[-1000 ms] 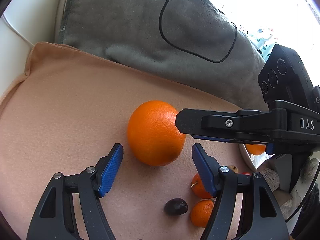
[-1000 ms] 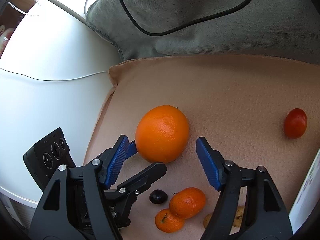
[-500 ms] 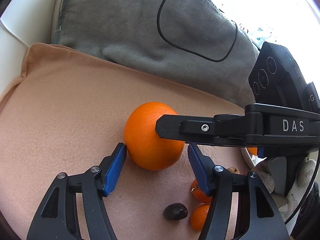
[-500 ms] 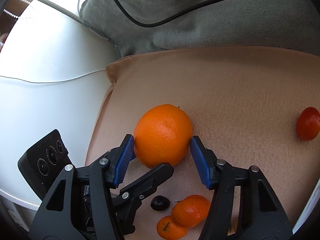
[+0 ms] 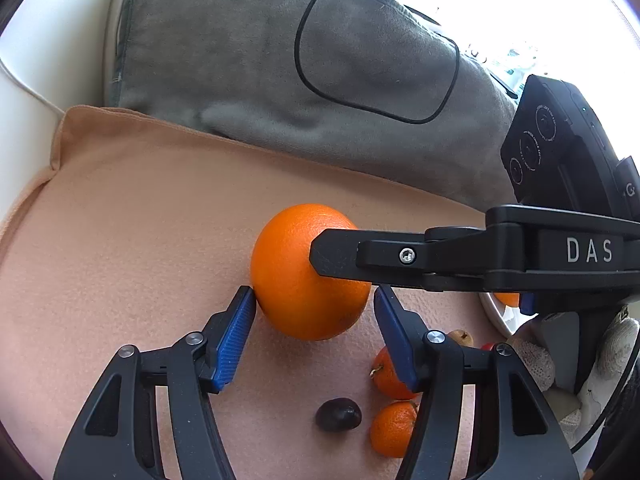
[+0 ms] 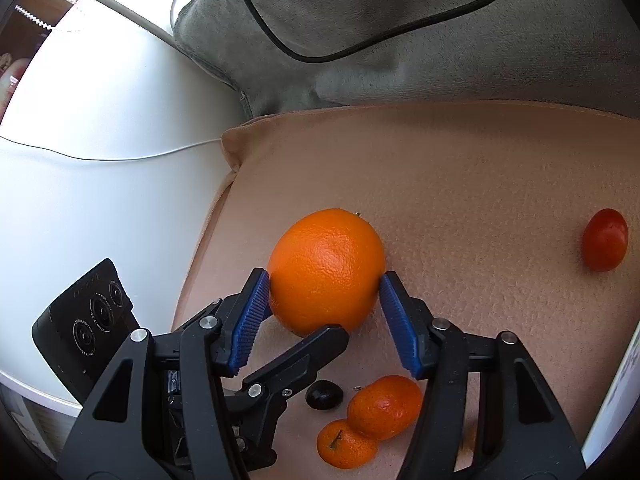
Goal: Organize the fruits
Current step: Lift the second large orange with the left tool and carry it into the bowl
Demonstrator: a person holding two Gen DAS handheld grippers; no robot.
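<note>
On the peach cloth [image 6: 480, 168], both the left gripper [image 5: 314, 328] and right gripper [image 6: 324, 304] clamp one large orange [image 6: 326, 270] (pads touching its sides).

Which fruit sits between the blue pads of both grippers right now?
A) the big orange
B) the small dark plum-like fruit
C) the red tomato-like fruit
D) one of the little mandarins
A: the big orange lies on the peach cloth between the pads of the right gripper, and the left gripper brackets the same fruit from the other side; the other fruits lie apart from both.
</note>
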